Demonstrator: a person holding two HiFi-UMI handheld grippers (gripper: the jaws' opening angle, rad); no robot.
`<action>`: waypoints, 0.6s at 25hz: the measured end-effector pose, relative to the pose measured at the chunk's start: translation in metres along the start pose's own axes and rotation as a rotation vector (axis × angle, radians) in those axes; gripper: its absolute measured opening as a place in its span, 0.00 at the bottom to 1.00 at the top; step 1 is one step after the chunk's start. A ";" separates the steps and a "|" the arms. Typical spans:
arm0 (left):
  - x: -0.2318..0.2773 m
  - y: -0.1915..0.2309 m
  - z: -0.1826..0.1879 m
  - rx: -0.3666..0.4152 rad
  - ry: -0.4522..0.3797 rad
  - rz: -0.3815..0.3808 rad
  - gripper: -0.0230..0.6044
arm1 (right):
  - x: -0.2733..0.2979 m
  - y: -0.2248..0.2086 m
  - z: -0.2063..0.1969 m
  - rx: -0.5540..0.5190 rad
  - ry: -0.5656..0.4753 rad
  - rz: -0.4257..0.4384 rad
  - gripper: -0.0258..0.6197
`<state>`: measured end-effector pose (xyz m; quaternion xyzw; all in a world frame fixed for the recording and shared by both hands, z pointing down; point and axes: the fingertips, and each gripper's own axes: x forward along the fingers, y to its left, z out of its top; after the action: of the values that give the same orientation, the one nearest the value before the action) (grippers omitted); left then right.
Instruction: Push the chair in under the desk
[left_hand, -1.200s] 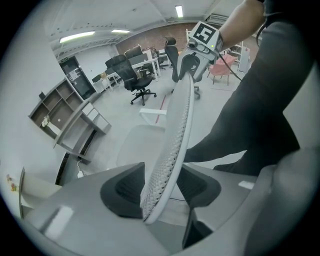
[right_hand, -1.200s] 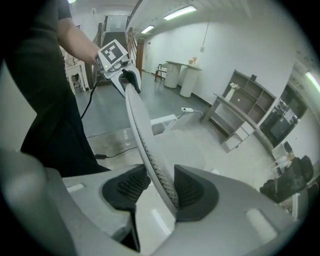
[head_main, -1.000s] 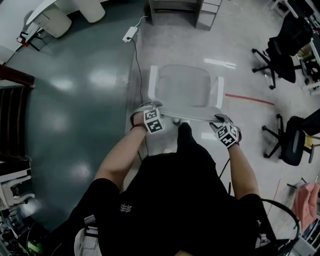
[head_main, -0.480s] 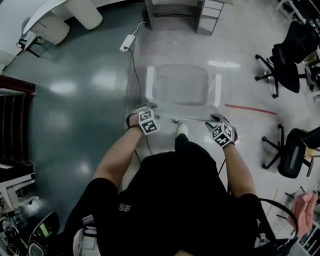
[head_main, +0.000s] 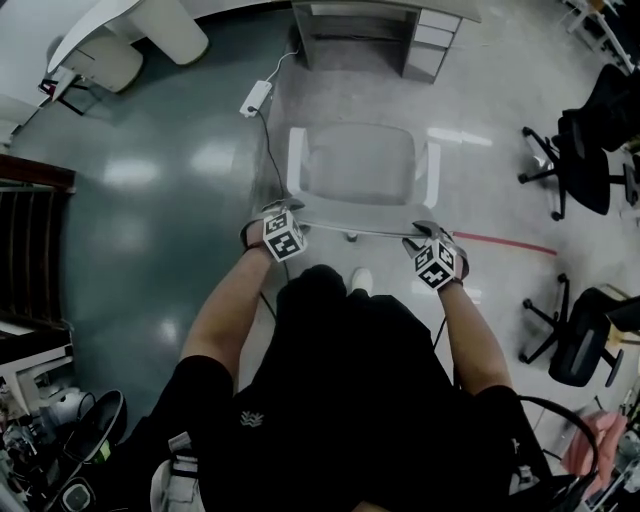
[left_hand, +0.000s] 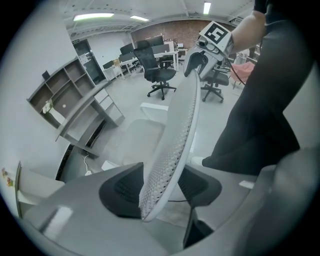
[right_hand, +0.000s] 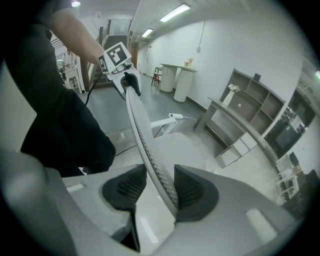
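A white mesh chair (head_main: 360, 165) stands facing the grey desk (head_main: 385, 25), a short way from it. I stand behind its backrest (head_main: 355, 228). My left gripper (head_main: 296, 214) is at the backrest's left top corner, my right gripper (head_main: 421, 236) at the right top corner. In the left gripper view the mesh edge (left_hand: 177, 130) runs between the left gripper's (left_hand: 160, 187) dark pads, which touch it while the jaws are opening. In the right gripper view the right gripper (right_hand: 160, 187) is shut on the backrest rim (right_hand: 142, 130).
A white power strip (head_main: 253, 98) and its cable lie on the floor left of the chair. Black office chairs (head_main: 590, 120) (head_main: 575, 330) stand at the right. White furniture (head_main: 150, 20) is at the top left, dark shelving (head_main: 30, 250) at the left. A red floor line (head_main: 510, 243) runs rightwards.
The chair has rolled forward towards the desk, and both grippers have gone with it on the backrest. The person has stepped forward behind it.
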<state>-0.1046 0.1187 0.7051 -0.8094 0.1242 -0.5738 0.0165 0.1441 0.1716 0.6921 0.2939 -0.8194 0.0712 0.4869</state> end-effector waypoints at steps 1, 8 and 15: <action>0.003 0.011 0.003 -0.001 -0.001 0.003 0.39 | 0.005 -0.011 0.004 -0.002 0.000 -0.001 0.31; 0.024 0.095 0.010 0.014 -0.001 -0.041 0.40 | 0.043 -0.079 0.038 0.000 -0.001 -0.005 0.31; 0.045 0.189 0.021 0.025 -0.022 -0.019 0.40 | 0.082 -0.154 0.076 0.008 0.022 0.005 0.31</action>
<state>-0.1056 -0.0763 0.7080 -0.8165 0.1092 -0.5666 0.0225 0.1423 -0.0186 0.6956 0.2929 -0.8145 0.0791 0.4944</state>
